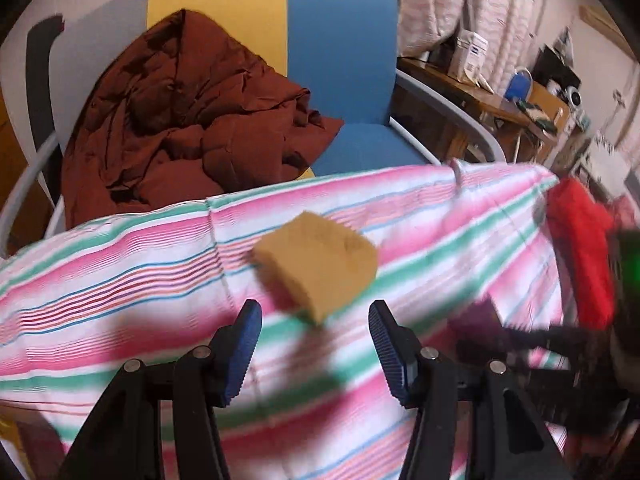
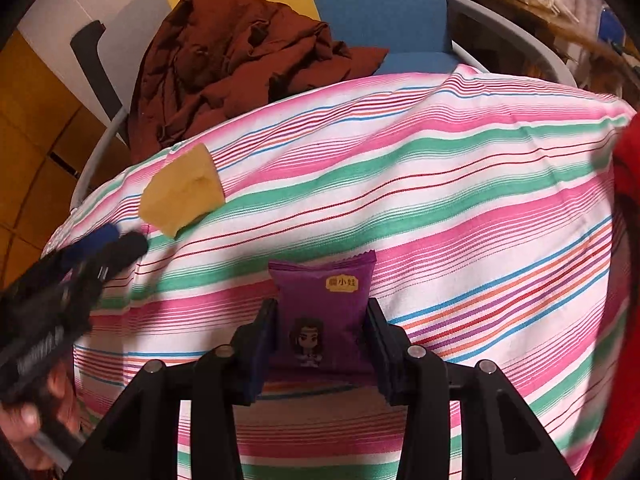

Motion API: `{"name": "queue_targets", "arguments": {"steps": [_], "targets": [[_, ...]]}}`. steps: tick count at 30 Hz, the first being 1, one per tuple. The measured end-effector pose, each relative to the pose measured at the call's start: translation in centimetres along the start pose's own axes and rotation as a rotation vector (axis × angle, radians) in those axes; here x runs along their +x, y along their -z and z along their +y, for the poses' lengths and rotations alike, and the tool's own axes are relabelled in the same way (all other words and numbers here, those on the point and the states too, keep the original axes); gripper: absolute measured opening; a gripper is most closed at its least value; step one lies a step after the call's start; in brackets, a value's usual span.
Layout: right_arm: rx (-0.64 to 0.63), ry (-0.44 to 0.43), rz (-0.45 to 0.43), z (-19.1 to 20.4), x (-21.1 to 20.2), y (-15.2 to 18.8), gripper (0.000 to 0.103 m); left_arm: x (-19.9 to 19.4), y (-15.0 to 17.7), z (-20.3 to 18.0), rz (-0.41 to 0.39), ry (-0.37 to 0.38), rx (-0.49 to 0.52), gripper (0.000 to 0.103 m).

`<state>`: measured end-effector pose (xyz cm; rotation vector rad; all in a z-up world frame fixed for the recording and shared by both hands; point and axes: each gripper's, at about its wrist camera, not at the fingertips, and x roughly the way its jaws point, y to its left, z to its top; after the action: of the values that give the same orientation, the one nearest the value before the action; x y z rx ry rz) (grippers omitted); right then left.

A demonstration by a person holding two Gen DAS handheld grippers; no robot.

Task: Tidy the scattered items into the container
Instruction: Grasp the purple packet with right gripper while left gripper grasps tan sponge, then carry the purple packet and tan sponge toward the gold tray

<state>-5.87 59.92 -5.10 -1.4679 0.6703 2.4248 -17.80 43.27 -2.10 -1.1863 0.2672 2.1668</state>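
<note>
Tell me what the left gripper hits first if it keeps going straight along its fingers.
Most likely the yellow sponge: it lies on the striped cloth just ahead of the open left gripper, roughly centred between the fingers. The picture is blurred, so depth is uncertain.

one sponge (image 1: 316,265), one snack packet (image 2: 325,316), perhaps
</note>
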Motion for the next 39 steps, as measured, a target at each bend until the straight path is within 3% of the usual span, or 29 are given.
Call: {"name": "queue_targets", "arguments": {"steps": [3,8,13,17,21,32,35,39], "targets": [[-0.012,0.011,0.002,0.3,0.1,0.1,0.045,1.6,-1.2,-0.2,0.027,0.005,-0.042,0.057],[-0.009,0.01,0.005,0.3,0.0,0.3,0.046,4.0,-2.4,-1.1,0.069,-0.022,-0.029,0.059],[0.004,-0.004,0.003,-0.1,0.1,0.5,0.046,4.9,-1.6,0.8,0.045,0.069,-0.153,0.06],[0.007,-0.006,0.003,-0.3,0.1,0.5,0.046,4.3,-0.9,0.6,-0.015,0.068,-0.1,0.049],[0.002,-0.004,0.001,-0.3,0.1,0.4,0.046,3.7,0.8,0.3,-0.085,0.041,-0.054,0.046],[0.051,-0.047,-0.015,-1.1,-0.1,0.0,0.043,-0.2,5.8,2.6,-0.168,0.035,-0.15,0.044],[0.004,-0.009,-0.024,-0.3,-0.2,0.2,0.042,-1.5,7.7,2.4,-0.177,0.015,-0.11,0.044],[-0.106,0.06,-0.047,1.6,-0.3,0.4,0.042,-3.2,10.0,3.0,-0.182,0.019,-0.152,0.044]]}}
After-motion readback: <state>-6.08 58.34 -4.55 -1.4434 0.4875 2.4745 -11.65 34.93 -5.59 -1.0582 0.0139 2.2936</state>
